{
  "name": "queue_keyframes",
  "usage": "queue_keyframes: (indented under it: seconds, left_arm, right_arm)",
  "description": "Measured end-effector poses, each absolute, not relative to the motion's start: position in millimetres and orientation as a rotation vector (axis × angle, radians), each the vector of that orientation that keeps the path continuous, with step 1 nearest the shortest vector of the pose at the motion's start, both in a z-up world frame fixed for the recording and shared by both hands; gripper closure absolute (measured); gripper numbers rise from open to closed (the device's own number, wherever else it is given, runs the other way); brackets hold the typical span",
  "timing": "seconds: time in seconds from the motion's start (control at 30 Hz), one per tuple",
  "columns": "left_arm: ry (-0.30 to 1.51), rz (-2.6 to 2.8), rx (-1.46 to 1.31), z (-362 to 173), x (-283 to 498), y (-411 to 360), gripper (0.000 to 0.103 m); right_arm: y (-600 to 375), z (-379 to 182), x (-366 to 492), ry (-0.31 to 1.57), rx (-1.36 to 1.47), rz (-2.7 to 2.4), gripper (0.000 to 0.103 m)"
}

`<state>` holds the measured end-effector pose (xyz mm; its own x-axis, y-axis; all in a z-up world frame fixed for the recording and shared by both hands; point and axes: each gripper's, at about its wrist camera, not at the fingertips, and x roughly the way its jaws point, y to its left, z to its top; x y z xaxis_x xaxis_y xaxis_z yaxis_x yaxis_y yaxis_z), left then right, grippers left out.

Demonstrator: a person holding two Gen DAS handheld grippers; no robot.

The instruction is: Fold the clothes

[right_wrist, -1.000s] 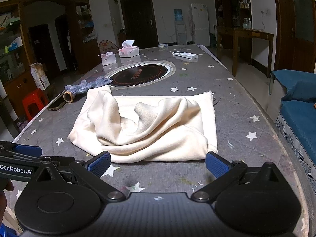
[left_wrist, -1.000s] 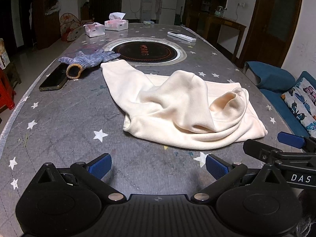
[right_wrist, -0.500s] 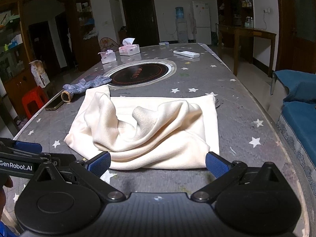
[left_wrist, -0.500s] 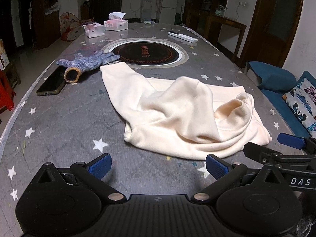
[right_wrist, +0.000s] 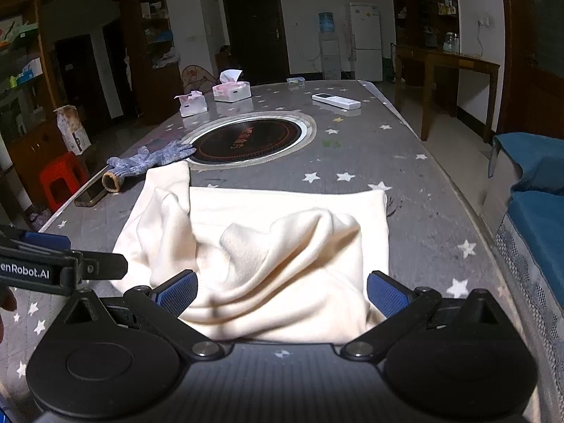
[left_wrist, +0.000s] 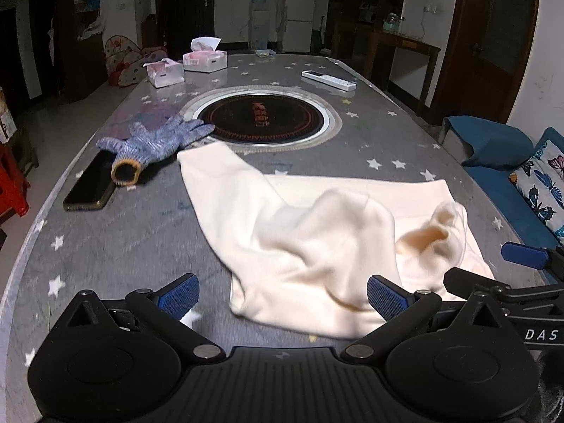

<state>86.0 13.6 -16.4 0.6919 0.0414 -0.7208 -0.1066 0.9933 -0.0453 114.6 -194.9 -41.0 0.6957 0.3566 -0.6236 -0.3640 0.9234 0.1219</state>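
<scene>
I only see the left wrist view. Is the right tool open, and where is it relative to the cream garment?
Observer: The right tool is open; the cream garment has its near edge between the fingers.
Operator: Is the garment's right side flat?
Observer: Yes, that edge runs straight and flat; the bunched hump sits toward the middle.
Operator: Anything near its far right corner?
Observer: Dark specks lie on the table just beside that corner.
</scene>
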Motion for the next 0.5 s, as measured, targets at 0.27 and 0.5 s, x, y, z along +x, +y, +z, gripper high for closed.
queue_keyframes:
  seconds: [0.27, 0.5]
  left_arm:
    - [0.775, 0.079, -0.093, -3, 108, 17, 0.000]
    - [0.733, 0.057, -0.190, 17, 137, 35, 0.000]
  right_arm:
    - [-195, -36, 134, 0.684, -0.022, 0.415, 0.000]
    - [-205, -32, 157, 0.680, 0.045, 0.425, 0.000]
